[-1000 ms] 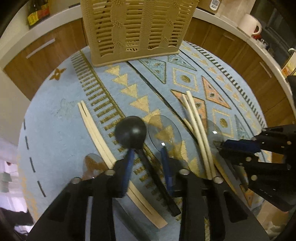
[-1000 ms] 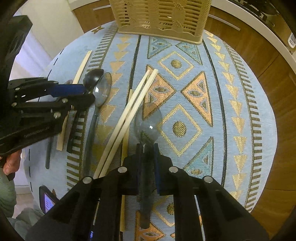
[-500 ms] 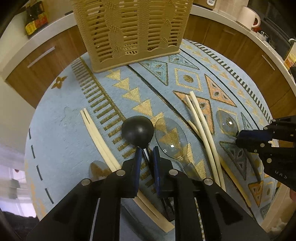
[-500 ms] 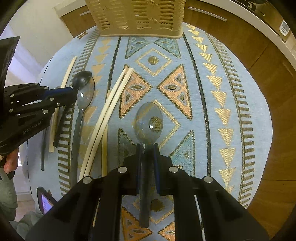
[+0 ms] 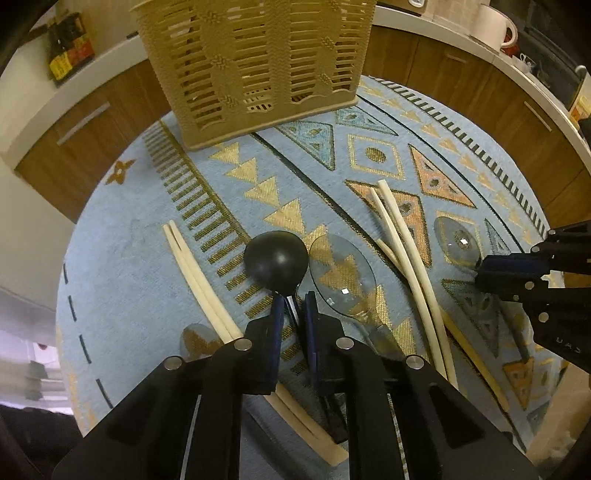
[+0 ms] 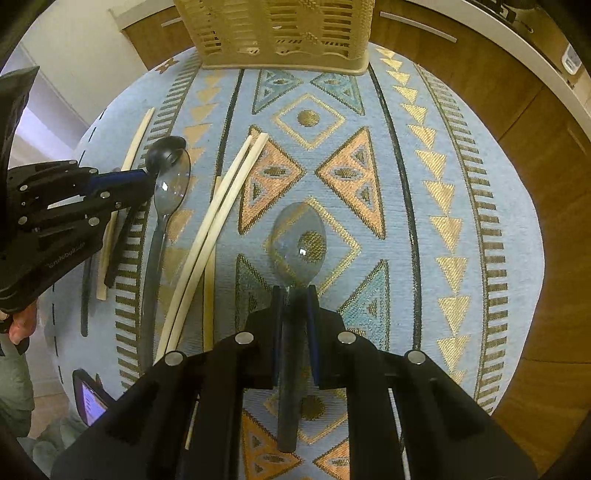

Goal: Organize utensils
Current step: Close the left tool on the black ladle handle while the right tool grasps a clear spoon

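Observation:
My left gripper (image 5: 293,301) is shut on the neck of a black spoon (image 5: 276,263), its bowl facing down just ahead of the fingertips. My right gripper (image 6: 295,293) is shut on the handle of a clear smoky spoon (image 6: 298,243), held over the blue patterned cloth. A second clear spoon (image 5: 341,275) lies right of the black one. A pair of cream chopsticks (image 5: 408,258) lies between the grippers, another pair (image 5: 195,280) to the left. The beige slotted utensil basket (image 5: 255,62) stands at the far edge, also in the right wrist view (image 6: 280,33).
The round table has a blue patterned cloth (image 6: 406,155). A wooden stick (image 6: 209,288) lies beside the middle chopsticks. Wooden cabinets (image 5: 480,88) and a white counter with a mug (image 5: 493,27) curve behind. A phone (image 6: 90,400) sits at the near left edge.
My left gripper closed on the black spoon's neck and lifted it slightly. My right gripper, shut on the clear spoon, carried it right and forward, away from the chopsticks.

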Demonstrator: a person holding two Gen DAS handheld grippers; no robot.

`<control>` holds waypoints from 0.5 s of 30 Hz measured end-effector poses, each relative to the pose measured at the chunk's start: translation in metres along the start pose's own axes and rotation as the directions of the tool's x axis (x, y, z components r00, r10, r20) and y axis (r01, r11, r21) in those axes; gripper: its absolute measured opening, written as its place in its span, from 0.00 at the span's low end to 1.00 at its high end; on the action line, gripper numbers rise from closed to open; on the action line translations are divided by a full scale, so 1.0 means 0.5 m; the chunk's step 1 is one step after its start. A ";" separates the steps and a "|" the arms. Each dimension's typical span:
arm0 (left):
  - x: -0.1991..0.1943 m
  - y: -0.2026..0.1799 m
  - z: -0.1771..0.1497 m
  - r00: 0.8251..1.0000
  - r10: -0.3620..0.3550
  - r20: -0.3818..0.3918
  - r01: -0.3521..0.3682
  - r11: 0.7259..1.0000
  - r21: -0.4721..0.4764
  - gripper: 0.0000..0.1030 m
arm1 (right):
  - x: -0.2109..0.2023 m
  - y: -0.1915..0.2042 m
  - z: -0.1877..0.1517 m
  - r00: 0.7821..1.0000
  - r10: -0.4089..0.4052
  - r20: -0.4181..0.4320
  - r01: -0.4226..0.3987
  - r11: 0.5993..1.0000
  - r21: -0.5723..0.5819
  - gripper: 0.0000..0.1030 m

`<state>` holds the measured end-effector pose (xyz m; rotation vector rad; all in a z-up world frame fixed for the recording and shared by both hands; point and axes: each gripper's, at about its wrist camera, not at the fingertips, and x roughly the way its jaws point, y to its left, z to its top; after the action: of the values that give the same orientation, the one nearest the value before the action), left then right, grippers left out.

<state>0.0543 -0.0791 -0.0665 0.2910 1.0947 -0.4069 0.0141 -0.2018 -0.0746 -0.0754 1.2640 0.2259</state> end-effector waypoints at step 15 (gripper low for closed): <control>-0.004 0.010 0.005 0.996 -0.069 0.054 0.072 0.996 -0.059 0.05 | -0.006 -0.008 -0.008 1.000 0.014 0.004 -0.014 1.000 0.025 0.10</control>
<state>0.0579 -0.0756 -0.0635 0.1877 1.0662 -0.4409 0.0101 -0.2067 -0.0733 -0.0447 1.2632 0.2227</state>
